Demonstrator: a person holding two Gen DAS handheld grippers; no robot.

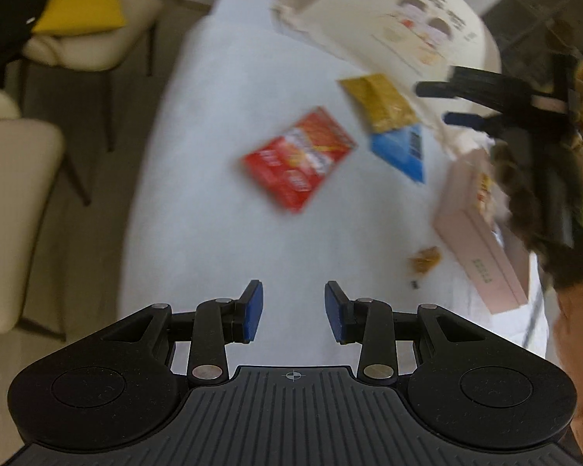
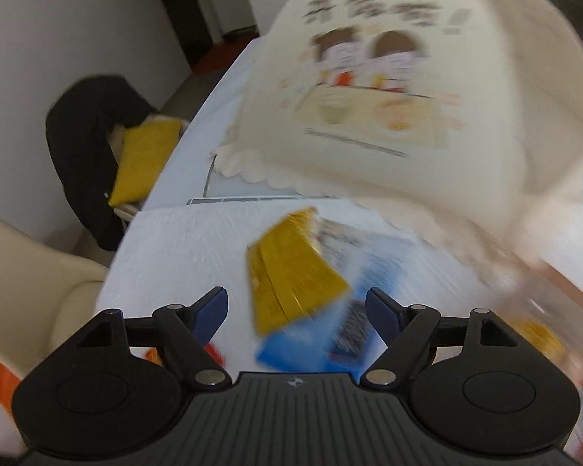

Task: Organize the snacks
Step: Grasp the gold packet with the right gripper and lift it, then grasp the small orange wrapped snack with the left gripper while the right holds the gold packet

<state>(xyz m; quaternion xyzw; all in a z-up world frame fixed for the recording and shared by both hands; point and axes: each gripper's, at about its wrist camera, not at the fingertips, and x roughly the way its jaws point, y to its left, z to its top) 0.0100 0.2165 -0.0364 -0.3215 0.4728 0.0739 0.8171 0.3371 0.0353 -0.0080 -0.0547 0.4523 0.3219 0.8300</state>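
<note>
A red snack packet, a gold packet, a blue packet and a pink box lie on the white table. My left gripper is open and empty, above the table's near part. My right gripper shows at the right of the left wrist view, open, near the cream storage bag. In the right wrist view my right gripper is open and empty just above the gold packet and blue packet. The cream bag stands behind them.
A chair with a yellow cushion and dark coat stands left of the table. Another cream chair is nearer. A small brown wrapped snack lies by the pink box.
</note>
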